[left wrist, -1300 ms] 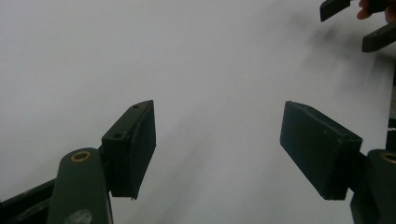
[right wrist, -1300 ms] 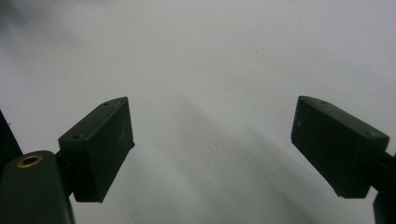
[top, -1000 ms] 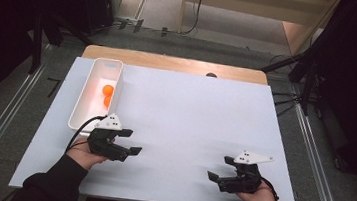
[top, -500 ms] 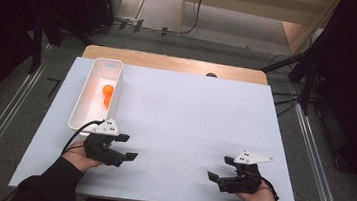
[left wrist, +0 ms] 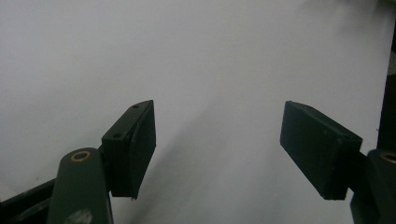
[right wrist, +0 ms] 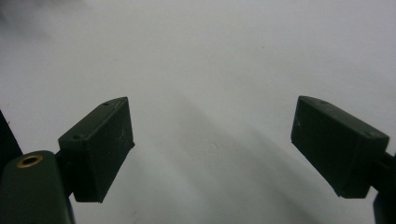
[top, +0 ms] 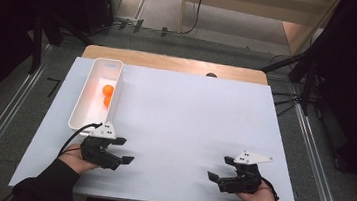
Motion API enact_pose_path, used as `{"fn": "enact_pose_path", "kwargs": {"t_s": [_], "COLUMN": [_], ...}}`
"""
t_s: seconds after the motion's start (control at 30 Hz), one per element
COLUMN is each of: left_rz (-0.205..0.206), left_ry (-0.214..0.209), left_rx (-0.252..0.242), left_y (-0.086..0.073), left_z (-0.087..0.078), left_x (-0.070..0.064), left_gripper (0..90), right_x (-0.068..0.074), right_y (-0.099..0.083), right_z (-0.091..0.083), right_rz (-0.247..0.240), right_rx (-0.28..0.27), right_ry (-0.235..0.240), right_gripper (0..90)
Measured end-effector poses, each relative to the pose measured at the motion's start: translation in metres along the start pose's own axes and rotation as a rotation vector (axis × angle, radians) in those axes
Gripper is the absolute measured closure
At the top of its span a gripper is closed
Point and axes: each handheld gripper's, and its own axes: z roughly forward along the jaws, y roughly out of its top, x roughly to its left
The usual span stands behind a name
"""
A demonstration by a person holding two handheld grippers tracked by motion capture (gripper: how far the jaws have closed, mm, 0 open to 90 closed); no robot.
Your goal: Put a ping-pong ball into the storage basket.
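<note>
With both balls lying in the tray, seemingly finished, nothing left to move.
Left: white tray (top: pixel 78 115) with two orange balls (top: pixel 108 90); left gripper (top: pixel 126 156) wide, empty; bare white counter (top: pixel 190 117); right gripper (top: pixel 215 176) wide, empty; dim room, grey floor.

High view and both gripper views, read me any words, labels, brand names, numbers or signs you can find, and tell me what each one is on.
None: no readable text anywhere.
White rectangular plastic bin holding the two orange balls: no label visible.
White table sheet: blank.
Left gripper and right gripper, with their grey three-cornered plates: no markings visible.
</note>
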Motion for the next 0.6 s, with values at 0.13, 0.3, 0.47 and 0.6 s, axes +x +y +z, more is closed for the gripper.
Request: {"fn": "enact_pose_path", "kwargs": {"t_s": [0.13,0.3,0.47,0.6], "left_rz": [0.002,-0.003,-0.002,-0.001], "left_ry": [0.001,0.000,0.000,0.000], "left_rx": [0.002,0.000,0.001,0.002], "left_y": [-0.0007,-0.0004,-0.0004,-0.0004], "left_z": [-0.0003,-0.0001,0.0000,0.0000], "left_x": [0.0004,0.0005,0.0005,0.0002], "left_gripper": [27.1,27.1,27.1,27.1], "right_x": [0.0000,-0.0001,0.0000,0.0001], "right_y": [0.0000,-0.0001,-0.0001,-0.0002], "right_z": [0.0001,0.0003,0.0009,0.0008], "right_rz": [-0.003,-0.005,-0.010,-0.008], "right_rx": [0.000,0.001,-0.001,0.001], "right_ry": [0.001,0.002,0.000,0.000], "right_gripper": [11.6,11.6,11.6,11.6]}}
